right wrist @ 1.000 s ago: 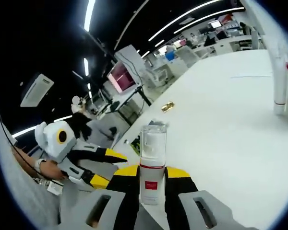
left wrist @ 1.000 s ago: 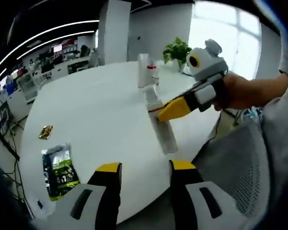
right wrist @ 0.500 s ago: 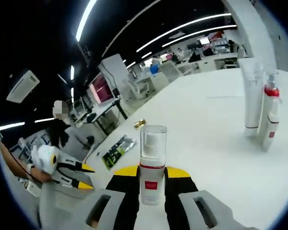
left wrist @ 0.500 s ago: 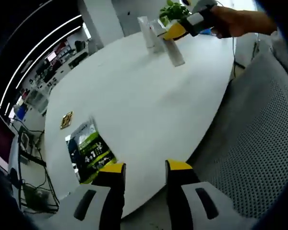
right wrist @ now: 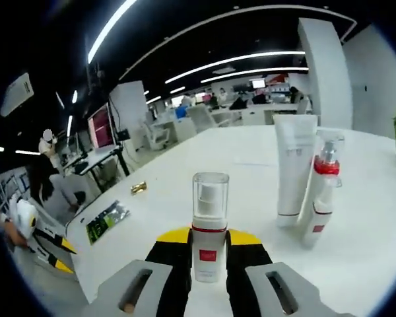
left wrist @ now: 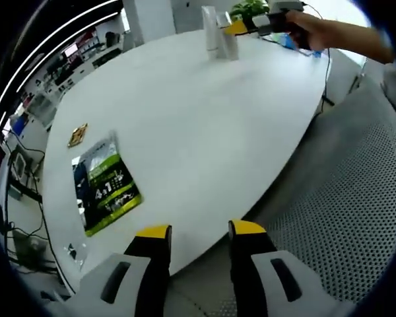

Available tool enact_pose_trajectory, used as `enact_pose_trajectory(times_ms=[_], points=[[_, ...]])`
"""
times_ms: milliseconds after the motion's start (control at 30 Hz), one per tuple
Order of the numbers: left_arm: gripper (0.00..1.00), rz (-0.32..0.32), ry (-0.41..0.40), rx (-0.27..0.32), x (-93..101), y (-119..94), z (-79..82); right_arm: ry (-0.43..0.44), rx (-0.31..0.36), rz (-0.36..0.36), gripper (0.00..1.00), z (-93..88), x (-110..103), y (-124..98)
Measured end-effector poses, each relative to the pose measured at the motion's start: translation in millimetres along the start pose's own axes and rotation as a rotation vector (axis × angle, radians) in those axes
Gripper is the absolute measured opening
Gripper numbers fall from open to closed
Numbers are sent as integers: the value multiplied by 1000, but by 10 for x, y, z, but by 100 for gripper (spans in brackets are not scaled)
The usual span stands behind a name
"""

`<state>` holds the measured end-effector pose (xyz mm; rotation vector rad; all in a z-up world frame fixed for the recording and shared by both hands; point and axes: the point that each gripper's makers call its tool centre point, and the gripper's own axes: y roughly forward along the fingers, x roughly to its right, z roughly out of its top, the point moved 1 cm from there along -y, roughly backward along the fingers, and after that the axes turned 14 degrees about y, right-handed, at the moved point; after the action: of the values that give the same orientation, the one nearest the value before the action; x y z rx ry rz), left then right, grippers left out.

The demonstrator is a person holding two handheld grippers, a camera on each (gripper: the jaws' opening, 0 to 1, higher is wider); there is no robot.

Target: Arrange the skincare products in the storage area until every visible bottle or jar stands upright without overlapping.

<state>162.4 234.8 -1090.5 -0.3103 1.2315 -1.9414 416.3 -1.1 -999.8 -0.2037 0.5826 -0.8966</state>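
Right gripper clamps the pump bottle upright; left gripper gapes, idle; next: stand it beside the tube on the worktop.

"4+1" in white on the green-and-black packet on the table

In my right gripper view a pump bottle stands upright between my jaws, over the table. Beyond it, to the right, a tube stands upright with a spray bottle just beside it, nearer and further right. Left and farther back, a sachet lies flat near the table edge, a small packet behind it.
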Motion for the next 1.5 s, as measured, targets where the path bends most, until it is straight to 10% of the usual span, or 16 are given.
enact_pose_trajectory(times_ms=[933, 1500], points=[[17, -58, 3, -25, 79, 37, -100, -102, 108, -169, 12, 131, 703, 366], [11, -64, 6, -26, 90, 29, -104, -120, 181, -184, 12, 113, 744, 401]])
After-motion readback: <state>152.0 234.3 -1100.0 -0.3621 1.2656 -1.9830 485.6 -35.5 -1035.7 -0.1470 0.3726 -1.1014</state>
